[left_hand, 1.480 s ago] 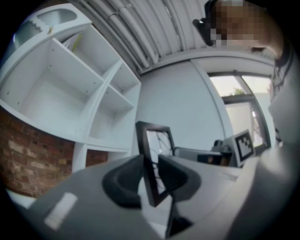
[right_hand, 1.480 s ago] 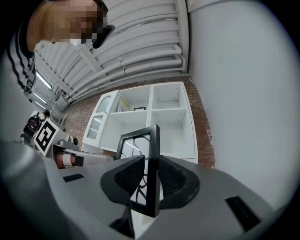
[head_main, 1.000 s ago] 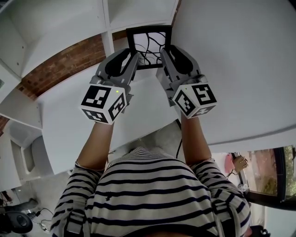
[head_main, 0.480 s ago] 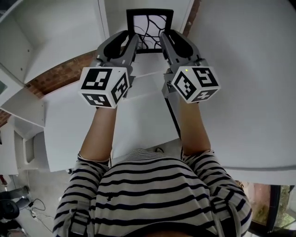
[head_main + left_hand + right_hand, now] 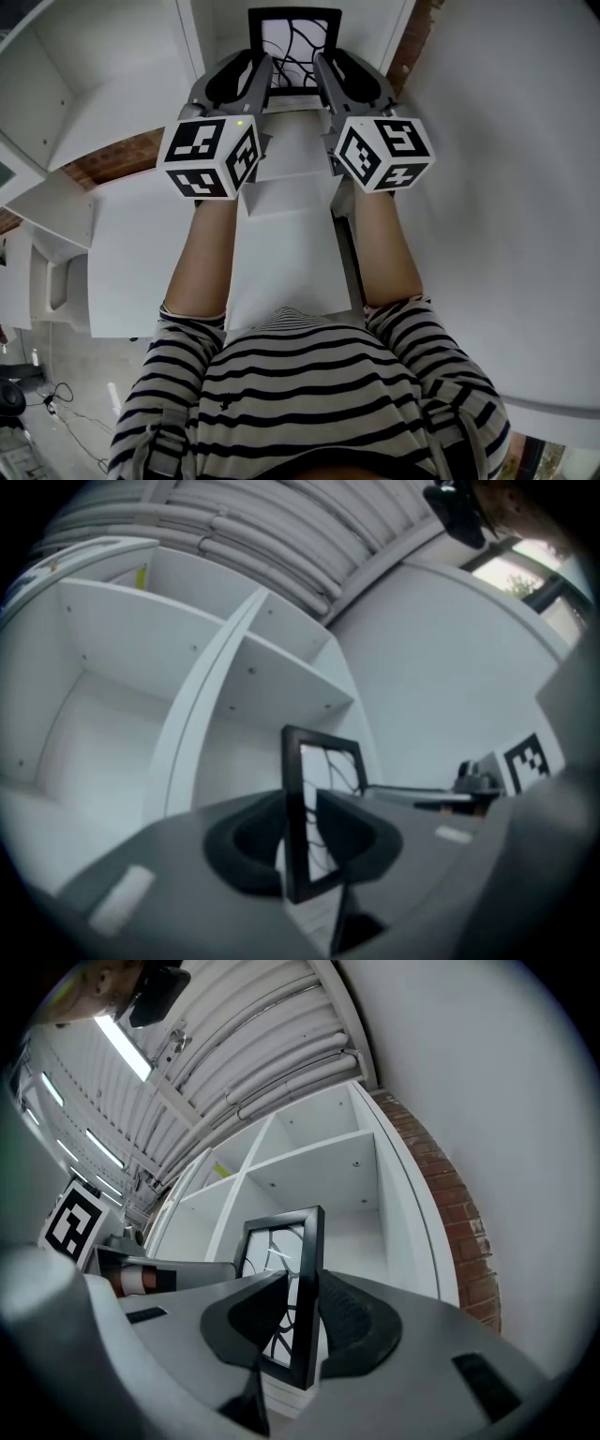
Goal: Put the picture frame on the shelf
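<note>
The picture frame (image 5: 292,47) is black with a white picture crossed by dark curved lines. It is held upright between both grippers, in front of an open compartment of the white shelf unit (image 5: 112,84). My left gripper (image 5: 259,70) is shut on the frame's left edge and my right gripper (image 5: 324,70) on its right edge. In the left gripper view the frame (image 5: 323,799) stands pinched between the left gripper's (image 5: 300,847) dark pads. The right gripper view shows the frame (image 5: 281,1283) clamped the same way in the right gripper (image 5: 305,1321), with shelf compartments (image 5: 319,1166) behind.
A vertical shelf divider (image 5: 202,696) runs just left of the frame. A red brick wall (image 5: 459,1241) borders the shelf on the right, and a plain white wall (image 5: 506,206) follows. White shelf boards (image 5: 281,253) lie below my arms.
Both grippers have carried the frame forward and up toward the shelf. The frame now sits higher in the head view, inside the compartment's opening. The grip has not changed.
</note>
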Demonstrator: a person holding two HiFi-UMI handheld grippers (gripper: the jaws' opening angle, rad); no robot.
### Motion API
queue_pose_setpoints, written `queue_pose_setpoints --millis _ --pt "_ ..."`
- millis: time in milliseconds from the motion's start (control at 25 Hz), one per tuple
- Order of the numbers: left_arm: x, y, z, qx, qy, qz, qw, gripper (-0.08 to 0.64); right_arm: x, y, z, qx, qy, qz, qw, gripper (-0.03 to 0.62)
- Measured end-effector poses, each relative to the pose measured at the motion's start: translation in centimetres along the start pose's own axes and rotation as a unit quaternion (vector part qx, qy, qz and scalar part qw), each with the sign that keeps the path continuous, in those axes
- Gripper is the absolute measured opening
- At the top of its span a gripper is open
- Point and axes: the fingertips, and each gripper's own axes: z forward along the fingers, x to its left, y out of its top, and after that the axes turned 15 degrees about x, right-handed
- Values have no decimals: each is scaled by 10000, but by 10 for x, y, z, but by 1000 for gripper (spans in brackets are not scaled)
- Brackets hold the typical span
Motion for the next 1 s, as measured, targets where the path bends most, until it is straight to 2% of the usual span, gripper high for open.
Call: queue_pose_setpoints --millis 360,680,1000 --pt "3 -11 13 70 386 177 9991 86 -10 -13 15 29 75 -39 10000 72" --pt "2 -9 13 -19 390 174 9991 86 -11 -11 16 -38 88 -55 9999 75" --pt "4 -10 17 69 424 246 9988 86 -10 -15 16 50 57 -135 9999 76"
